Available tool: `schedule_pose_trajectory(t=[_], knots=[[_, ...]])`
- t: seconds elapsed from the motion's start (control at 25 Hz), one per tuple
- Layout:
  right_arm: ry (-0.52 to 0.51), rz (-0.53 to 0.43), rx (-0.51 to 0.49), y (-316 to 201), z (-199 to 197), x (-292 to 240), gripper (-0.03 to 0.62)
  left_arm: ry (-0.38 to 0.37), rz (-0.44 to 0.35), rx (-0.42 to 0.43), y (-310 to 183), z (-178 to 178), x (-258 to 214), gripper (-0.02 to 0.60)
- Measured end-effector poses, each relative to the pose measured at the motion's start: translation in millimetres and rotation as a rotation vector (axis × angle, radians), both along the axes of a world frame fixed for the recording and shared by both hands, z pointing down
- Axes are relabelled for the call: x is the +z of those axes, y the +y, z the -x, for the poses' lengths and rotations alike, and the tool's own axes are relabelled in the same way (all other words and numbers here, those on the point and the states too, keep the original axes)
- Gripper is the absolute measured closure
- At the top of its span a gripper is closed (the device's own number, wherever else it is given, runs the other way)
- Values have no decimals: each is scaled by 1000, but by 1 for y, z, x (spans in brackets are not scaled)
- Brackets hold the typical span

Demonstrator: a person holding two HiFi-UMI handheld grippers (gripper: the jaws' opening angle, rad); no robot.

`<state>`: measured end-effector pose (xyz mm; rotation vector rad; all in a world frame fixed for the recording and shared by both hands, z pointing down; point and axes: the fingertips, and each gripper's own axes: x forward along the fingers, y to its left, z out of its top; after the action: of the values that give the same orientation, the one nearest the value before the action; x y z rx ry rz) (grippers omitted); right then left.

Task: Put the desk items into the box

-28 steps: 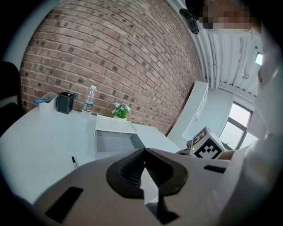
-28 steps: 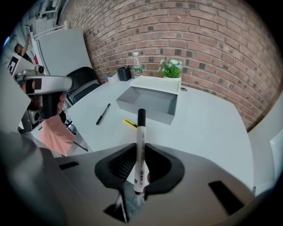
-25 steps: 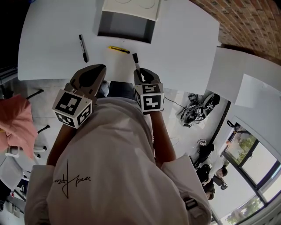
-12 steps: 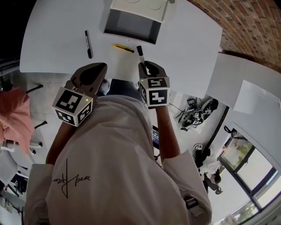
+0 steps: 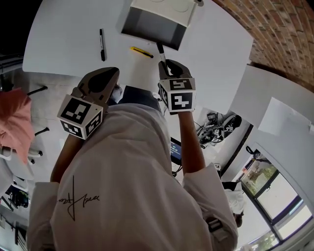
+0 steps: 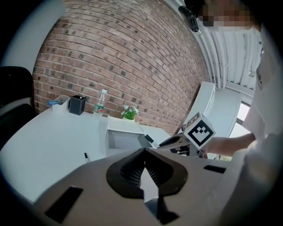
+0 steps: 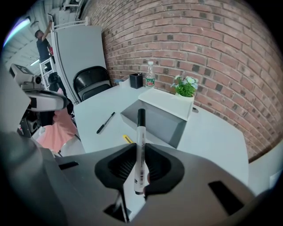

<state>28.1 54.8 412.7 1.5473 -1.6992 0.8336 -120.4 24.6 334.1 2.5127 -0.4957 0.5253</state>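
Marker (image 7: pixel 141 132) is pinched in my R gripper (image 5: pixel 167 66), jaws closed on its barrel, cap end just short of the box (image 5: pixel 152 30) opening, above the table (image 5: pixel 68 44); L gripper (image 6: pixel 144 164) jaws together w/ nothing between, by the table edge.

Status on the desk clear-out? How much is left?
Done: nothing shows inside the box yet. In hand: the right gripper is shut on a white marker, which points toward the box. Left: the black pen and the yellow item lie on the desk. The left gripper is shut and empty.
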Motion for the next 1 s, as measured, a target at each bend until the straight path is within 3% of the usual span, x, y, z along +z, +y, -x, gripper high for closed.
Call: schedule_pose_trajectory(t=[1.0], knots=[[55,32,-163,-63,-24,20,513,-38,14,-68,-17,-15,8,577]])
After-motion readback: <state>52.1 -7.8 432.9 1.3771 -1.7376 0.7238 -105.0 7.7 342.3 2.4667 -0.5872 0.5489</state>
